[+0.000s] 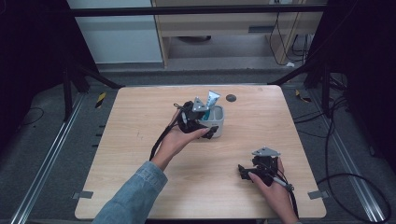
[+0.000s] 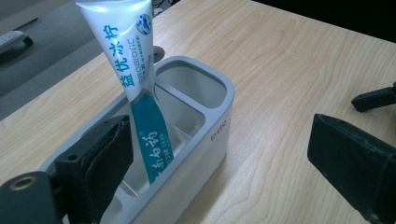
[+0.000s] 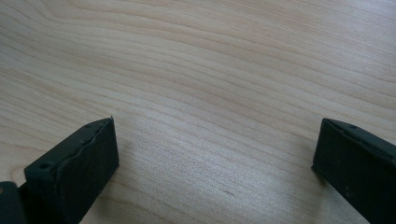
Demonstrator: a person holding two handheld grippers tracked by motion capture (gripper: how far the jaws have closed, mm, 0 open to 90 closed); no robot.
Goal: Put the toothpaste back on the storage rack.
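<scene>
A white and teal toothpaste tube (image 2: 140,84) stands tilted in the middle compartment of a grey holder (image 2: 212,140), crimped end up. From above, the tube (image 1: 213,99) sticks out of the holder (image 1: 218,122) near the table's middle. My left gripper (image 2: 223,140) is open and straddles the holder's near wall. One pad sits over the compartment just beside the tube and the other outside the holder; whether the pad touches the tube I cannot tell. In the high view the left gripper (image 1: 210,127) is at the holder's front left. My right gripper (image 3: 215,135) is open over bare wood, at the front right (image 1: 243,171).
A round black grommet (image 1: 230,98) sits in the wooden table (image 1: 140,154) behind the holder. The right gripper's jaw tip (image 2: 373,98) shows far right in the left gripper view. Cables and metal rails lie on the floor around the table.
</scene>
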